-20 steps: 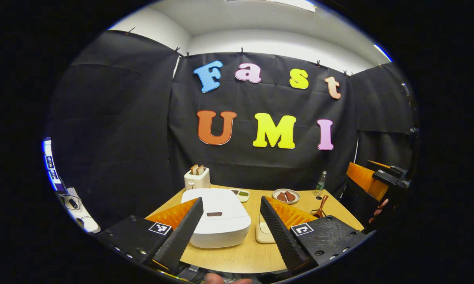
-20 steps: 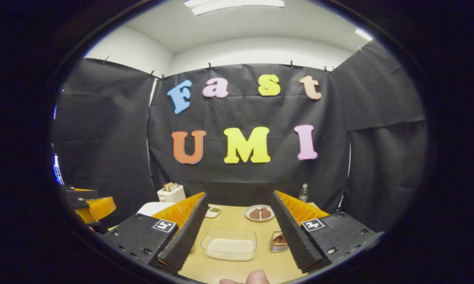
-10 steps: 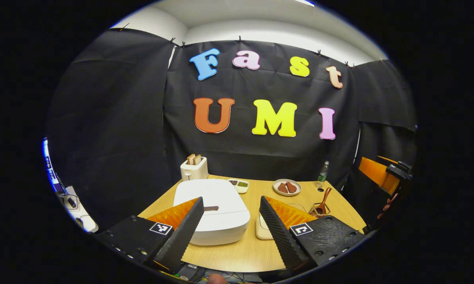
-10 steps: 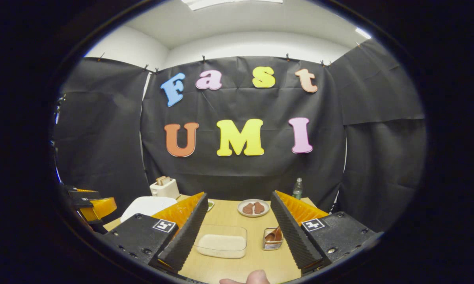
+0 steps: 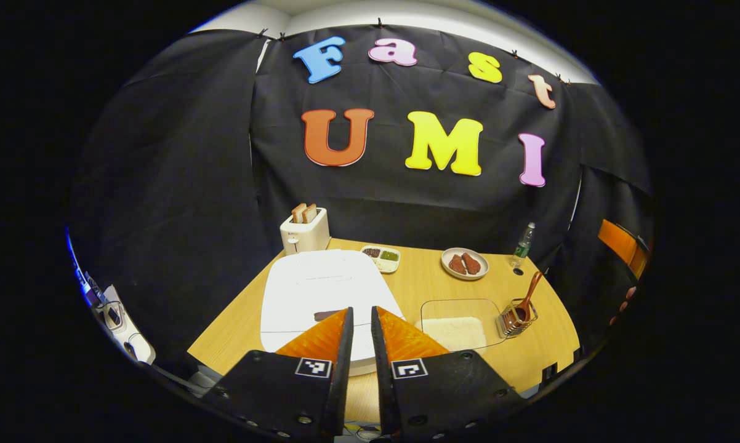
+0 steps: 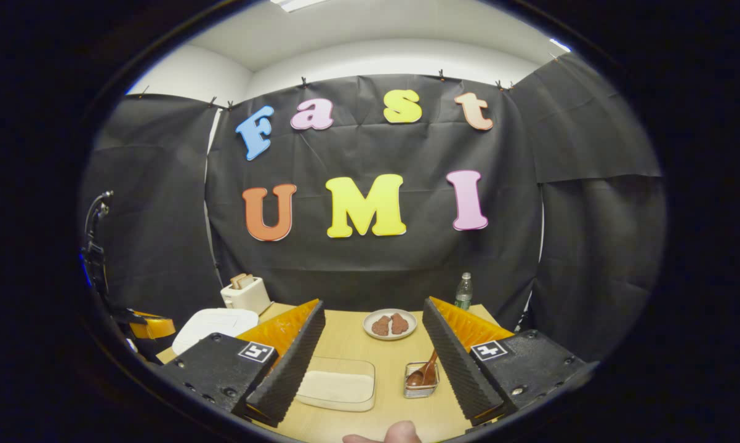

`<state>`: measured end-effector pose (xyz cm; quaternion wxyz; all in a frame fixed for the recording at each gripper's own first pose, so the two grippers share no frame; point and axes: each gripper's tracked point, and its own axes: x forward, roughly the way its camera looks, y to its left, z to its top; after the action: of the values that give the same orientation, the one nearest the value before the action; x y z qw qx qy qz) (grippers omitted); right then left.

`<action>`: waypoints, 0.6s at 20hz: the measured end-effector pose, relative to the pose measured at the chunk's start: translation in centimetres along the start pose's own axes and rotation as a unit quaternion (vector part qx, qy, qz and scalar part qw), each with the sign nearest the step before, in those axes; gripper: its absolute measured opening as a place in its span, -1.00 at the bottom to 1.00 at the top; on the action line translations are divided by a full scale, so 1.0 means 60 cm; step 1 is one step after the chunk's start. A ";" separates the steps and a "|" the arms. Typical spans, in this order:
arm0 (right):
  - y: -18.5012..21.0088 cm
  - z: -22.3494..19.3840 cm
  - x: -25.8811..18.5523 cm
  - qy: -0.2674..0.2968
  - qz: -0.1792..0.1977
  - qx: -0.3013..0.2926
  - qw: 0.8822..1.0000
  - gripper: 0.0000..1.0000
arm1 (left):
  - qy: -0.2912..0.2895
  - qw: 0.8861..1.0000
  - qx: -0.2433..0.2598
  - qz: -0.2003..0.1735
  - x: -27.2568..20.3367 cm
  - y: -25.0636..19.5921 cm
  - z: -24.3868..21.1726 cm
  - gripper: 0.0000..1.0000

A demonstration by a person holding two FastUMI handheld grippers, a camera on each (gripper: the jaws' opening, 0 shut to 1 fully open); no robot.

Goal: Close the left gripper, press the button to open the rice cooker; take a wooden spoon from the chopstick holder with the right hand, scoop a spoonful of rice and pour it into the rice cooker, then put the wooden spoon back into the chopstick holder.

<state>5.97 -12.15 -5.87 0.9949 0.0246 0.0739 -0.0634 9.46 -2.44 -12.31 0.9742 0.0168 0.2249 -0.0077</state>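
A white rice cooker (image 5: 321, 289) sits lid-down on the left of the wooden table (image 5: 419, 286), with a dark button (image 5: 324, 315) near its front edge. My left gripper (image 5: 359, 314) is shut with nothing in it, and its tips hover just right of the button. A clear container of rice (image 5: 459, 320) lies to the right, beside a wire chopstick holder (image 5: 519, 319) with a wooden spoon (image 5: 528, 292) standing in it. My right gripper (image 6: 373, 307) hangs open above the near table edge, behind the rice container (image 6: 338, 389) and the wooden spoon (image 6: 427, 369).
At the back stand a white toaster (image 5: 305, 231) with bread, a two-part dish (image 5: 380, 257), a plate of brown food (image 5: 464, 263) and a bottle (image 5: 522, 246). The right gripper (image 5: 622, 246) and a hand show at the far right edge.
The left gripper's fingers have come together from wide open, and it has risen and tilted down over the cooker's front. The right gripper has tipped slightly downward.
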 end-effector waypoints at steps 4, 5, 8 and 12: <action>-0.037 -0.012 0.037 0.011 -0.012 0.005 1.000 0.97 | 0.031 0.999 -0.008 0.005 0.048 0.016 -0.009 -0.96; -0.046 -0.016 0.044 0.015 -0.016 0.008 1.000 1.00 | 0.041 0.999 -0.016 0.000 0.065 0.021 -0.015 -1.00; -0.073 -0.027 0.062 0.024 -0.030 0.013 0.999 0.96 | 0.067 0.997 -0.040 0.003 0.106 0.039 -0.030 -1.00; -0.095 -0.048 0.079 0.043 -0.041 0.013 0.998 0.96 | 0.093 0.994 -0.056 0.016 0.150 0.060 -0.047 -1.00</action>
<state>9.48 -18.20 -9.65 0.9870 0.0373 0.1170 -0.1037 16.40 1.19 -18.72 0.9484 -0.0331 0.3145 0.0222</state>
